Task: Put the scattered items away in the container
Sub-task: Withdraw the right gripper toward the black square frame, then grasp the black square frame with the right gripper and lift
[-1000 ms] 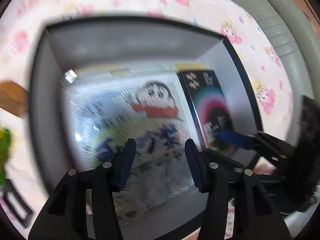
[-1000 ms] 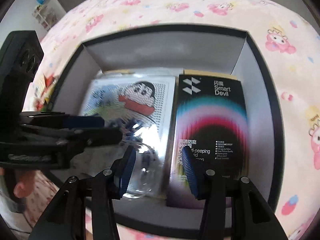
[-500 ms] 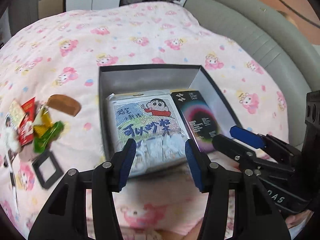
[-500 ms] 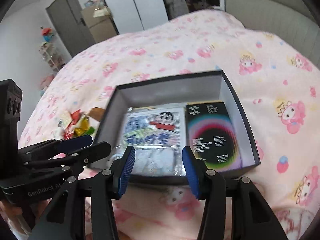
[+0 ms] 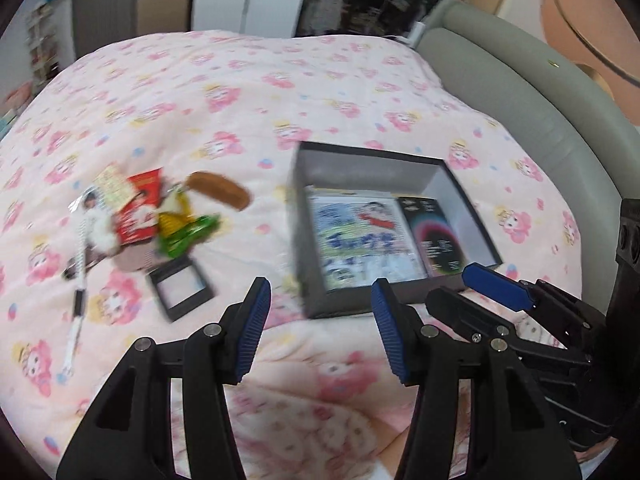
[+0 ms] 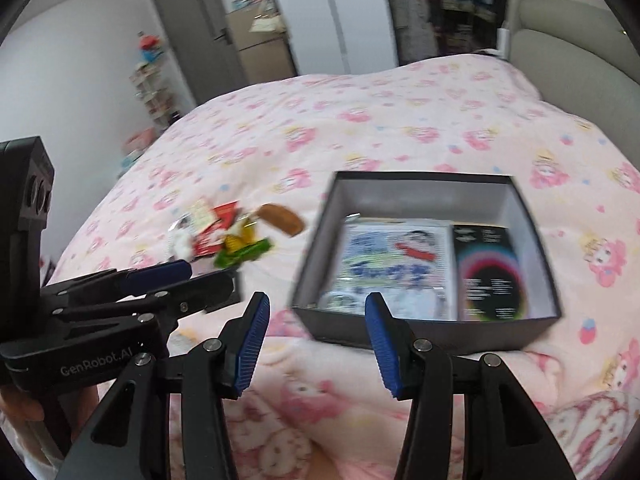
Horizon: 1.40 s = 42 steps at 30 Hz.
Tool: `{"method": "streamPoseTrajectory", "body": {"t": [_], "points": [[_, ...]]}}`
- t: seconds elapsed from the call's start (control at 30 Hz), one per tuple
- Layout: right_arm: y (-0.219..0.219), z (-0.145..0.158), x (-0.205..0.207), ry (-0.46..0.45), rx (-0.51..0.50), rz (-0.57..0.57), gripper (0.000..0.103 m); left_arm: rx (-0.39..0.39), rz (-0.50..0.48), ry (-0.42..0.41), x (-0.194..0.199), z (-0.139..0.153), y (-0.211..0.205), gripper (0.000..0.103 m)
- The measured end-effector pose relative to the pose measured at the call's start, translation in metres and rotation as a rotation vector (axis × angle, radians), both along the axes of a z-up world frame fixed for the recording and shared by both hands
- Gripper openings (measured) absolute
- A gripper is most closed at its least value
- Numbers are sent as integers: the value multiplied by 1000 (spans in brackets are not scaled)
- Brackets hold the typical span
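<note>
1. The left gripper [image 5: 320, 324] is released with nothing between its blue pads; it hangs over the pink bedspread [image 5: 248, 92]
2. The right gripper [image 6: 316, 340] is likewise released and empty, just beside the left one
3. The black box [image 6: 532, 224] sits on the bed, holding a cartoon packet [image 6: 396, 264] and a dark carton [image 6: 488, 272] side by side
4. Scattered snack wrappers [image 5: 160, 216], a brown comb [image 5: 220, 190] and a small black frame [image 5: 180, 286] lie well left of the box
</note>
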State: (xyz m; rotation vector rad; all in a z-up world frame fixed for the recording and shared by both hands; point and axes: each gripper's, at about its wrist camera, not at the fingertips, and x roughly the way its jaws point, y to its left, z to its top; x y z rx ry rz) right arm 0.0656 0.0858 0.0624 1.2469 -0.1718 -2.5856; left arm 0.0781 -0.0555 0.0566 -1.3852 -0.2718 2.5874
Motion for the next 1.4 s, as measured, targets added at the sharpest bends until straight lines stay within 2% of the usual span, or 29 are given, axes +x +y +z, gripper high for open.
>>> {"method": "streamPoseTrajectory", "body": {"t": [0.1, 0.2, 0.27, 0.37, 0.5, 0.57, 0.63, 0.73, 0.8, 0.83, 0.87, 0.97, 1.1, 1.17, 1.2, 1.23, 1.27, 1.4], "points": [[-32, -5, -10, -22, -17, 90, 46, 30, 61, -18, 9, -7, -34, 53], [-62, -10, -20, -36, -22, 159, 46, 131, 126, -58, 14, -20, -80, 55], [-84, -15, -31, -44, -14, 199, 46, 167, 169, -84, 12, -27, -105, 56], [-103, -26, -48, -69, -4, 215, 46, 186, 247, -109, 7, -37, -144, 56], [-124, -55, -74, -150, 24, 215, 46, 272, 295, -136, 0, -63, -184, 56], [-135, -77, -88, -205, 45, 216, 46, 291, 332, -182, -9, -82, -201, 49], [-141, -93, -99, -230, 67, 207, 46, 333, 353, -225, -20, -101, -216, 48], [-150, -117, -120, -269, 113, 186, 46, 420, 306, -278, -37, -124, -224, 48], [-153, -130, -131, -300, 113, 183, 45, 560, 176, -356, -55, -147, -220, 48], [-155, -137, -136, -316, 115, 185, 45, 610, 145, -404, -64, -160, -218, 48], [-157, -142, -139, -326, 120, 189, 44, 610, 146, -430, -70, -169, -218, 48], [-162, -156, -148, -351, 136, 206, 44, 470, 159, -491, -88, -188, -214, 48], [-164, -179, -159, -407, 159, 211, 44, 509, 104, -527, -101, -205, -202, 50], [-164, -185, -160, -426, 149, 225, 44, 469, 99, -548, -108, -211, -195, 49], [-164, -185, -160, -432, 116, 244, 38, 449, 101, -559, -110, -215, -192, 48], [-164, -184, -160, -437, 85, 262, 35, 444, 98, -572, -111, -218, -189, 42], [-164, -182, -159, -439, 65, 274, 32, 439, 85, -561, -111, -216, -187, 31], [-162, -160, -146, -389, 41, 305, 29, 363, 41, -452, -101, -181, -171, 29]]}}
